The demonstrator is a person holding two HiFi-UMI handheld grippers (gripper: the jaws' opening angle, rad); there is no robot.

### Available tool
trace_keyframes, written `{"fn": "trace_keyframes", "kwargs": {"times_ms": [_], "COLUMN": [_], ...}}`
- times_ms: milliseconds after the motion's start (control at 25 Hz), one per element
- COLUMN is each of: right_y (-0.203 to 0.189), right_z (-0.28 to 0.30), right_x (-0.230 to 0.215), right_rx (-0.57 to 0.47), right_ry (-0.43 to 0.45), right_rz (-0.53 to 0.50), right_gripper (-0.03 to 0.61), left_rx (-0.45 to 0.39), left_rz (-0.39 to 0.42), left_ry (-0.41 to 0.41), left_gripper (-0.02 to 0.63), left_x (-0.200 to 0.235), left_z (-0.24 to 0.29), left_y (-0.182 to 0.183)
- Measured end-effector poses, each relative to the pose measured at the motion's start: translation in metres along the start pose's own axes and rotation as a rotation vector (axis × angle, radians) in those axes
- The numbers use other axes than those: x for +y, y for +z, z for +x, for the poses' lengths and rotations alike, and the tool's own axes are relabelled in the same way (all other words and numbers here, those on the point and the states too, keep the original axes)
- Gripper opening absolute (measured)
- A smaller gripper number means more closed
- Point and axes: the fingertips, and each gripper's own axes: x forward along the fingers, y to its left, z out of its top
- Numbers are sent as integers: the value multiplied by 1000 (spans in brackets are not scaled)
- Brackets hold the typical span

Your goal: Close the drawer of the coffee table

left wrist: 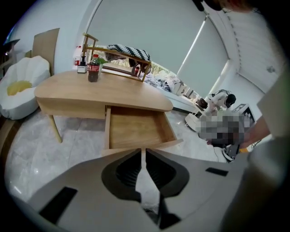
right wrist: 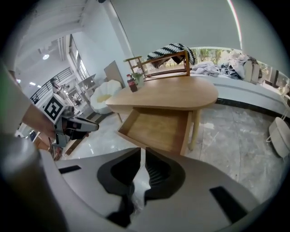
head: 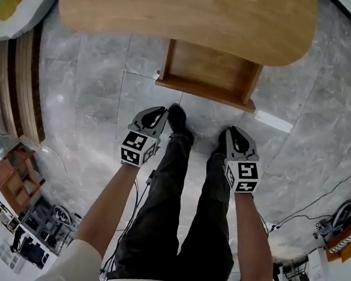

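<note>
Your left gripper is shut, right gripper barely cracked, both empty, so shoving one drawer corner could jam it crooked.

The left forearm and right forearm, bare below light sleeves, reach forward and down roughly parallel, one on each side of the person's dark-trousered legs, and each wrist ends at its gripper's marker cube. The left gripper points ahead and downward, with its jaws drawn together and nothing between them. The right gripper, about level with it and well apart, points the same way, with its jaws a narrow slit apart and empty.
</note>
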Motion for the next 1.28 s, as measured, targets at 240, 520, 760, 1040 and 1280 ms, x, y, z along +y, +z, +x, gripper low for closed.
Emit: {"fn": "trace_keyframes", "kwargs": {"times_ms": [240,520,760,1040,1280], "right_y": [-30,-54,-70,-69,-67], "right_z": [27,67,95,110,113], "right_x": [-28,-50,-66,-71,-73], "right_rx": [4,25,43,45,26], "right_ry": [-58,-120,-182,-211,-214], "right_rz": [78,134,188,196,230], "right_gripper": [44,48,71,90,104], "left_rx": [56,107,132,104,76], "left_rz": [18,-54,-86,-135,-165], "left_ry": [8,46,107,200,201], "left_gripper": [25,81,115,121,130], "left_x": [11,36,51,65,63], "left_z": [39,81,104,118,123], "left_y": [-29,-61,-73,-60,-50]}}
